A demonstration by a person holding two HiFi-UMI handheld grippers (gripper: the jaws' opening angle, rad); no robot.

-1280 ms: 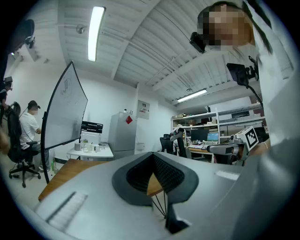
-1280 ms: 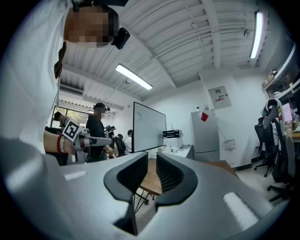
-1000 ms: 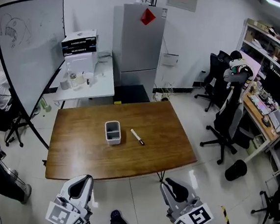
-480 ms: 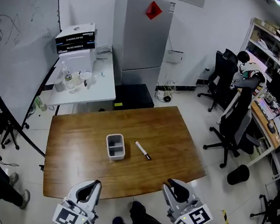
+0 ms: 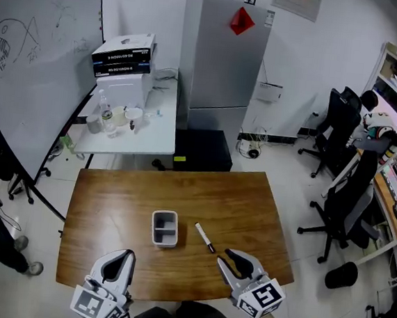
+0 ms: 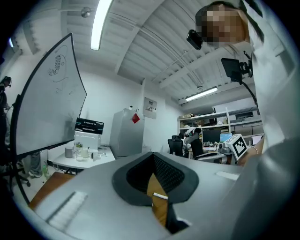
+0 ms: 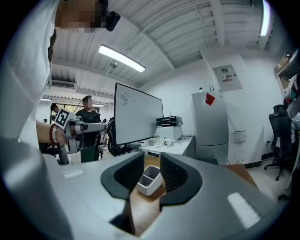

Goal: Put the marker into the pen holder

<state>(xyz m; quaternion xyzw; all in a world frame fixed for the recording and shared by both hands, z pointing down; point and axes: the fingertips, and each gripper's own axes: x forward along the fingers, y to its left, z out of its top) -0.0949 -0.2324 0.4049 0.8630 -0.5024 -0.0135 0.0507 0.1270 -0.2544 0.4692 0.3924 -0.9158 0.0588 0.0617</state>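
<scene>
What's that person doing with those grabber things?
A person holds a gripper in each hand at the brown wooden table. The white marker with a black cap lies on it beside the grey pen holder, untouched. The right gripper hovers near the marker; its jaws have just been opening, nothing between them. The left gripper is shut and empty.

A brown wooden worktop [image 5: 110, 202] with rounded corners carries two things. A pale rectangular pen holder [image 5: 164, 228] with two compartments stands upright about midway between its left and right edges, somewhat toward the near edge. A white marker [image 5: 205, 237] with a black end lies flat and slantwise just beside the holder, on the right-edge side, not touching it.
</scene>
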